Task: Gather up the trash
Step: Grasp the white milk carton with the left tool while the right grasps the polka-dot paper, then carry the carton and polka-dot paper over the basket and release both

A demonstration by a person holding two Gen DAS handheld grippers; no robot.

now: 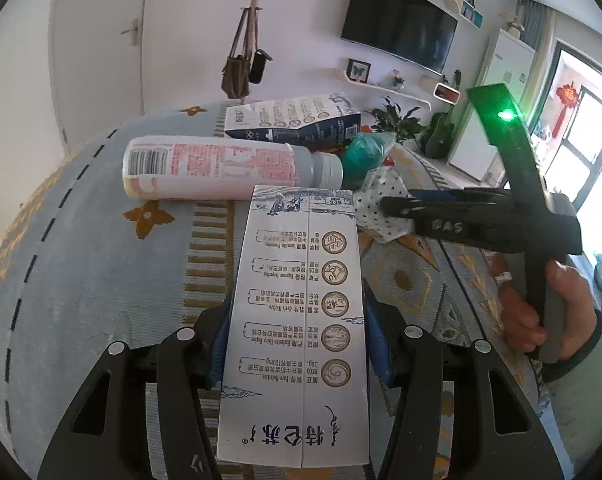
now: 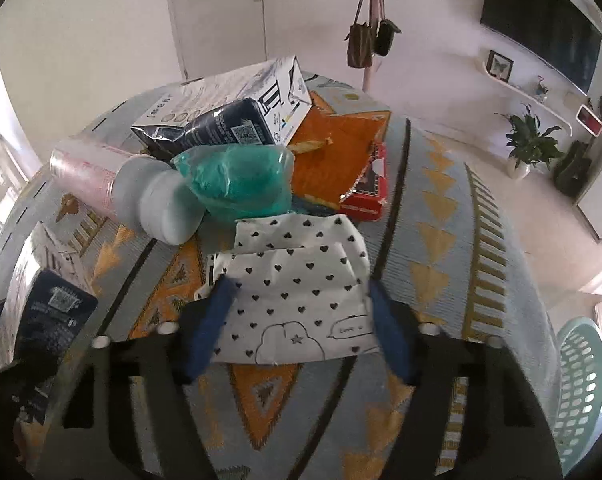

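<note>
A white and blue milk carton lies lengthwise between the blue pads of my left gripper, which is shut on its sides; its dark end shows in the right wrist view as the carton at the far left. My right gripper is shut on a crumpled white wrapper with black hearts, one pad on each side edge. In the left wrist view the right gripper reaches in from the right onto that wrapper, with a person's hand on its handle.
On the patterned tablecloth lie a pink bottle with a grey cap, a second milk carton, a teal plastic bag, an orange packet and a red box. A pale green basket stands at the lower right.
</note>
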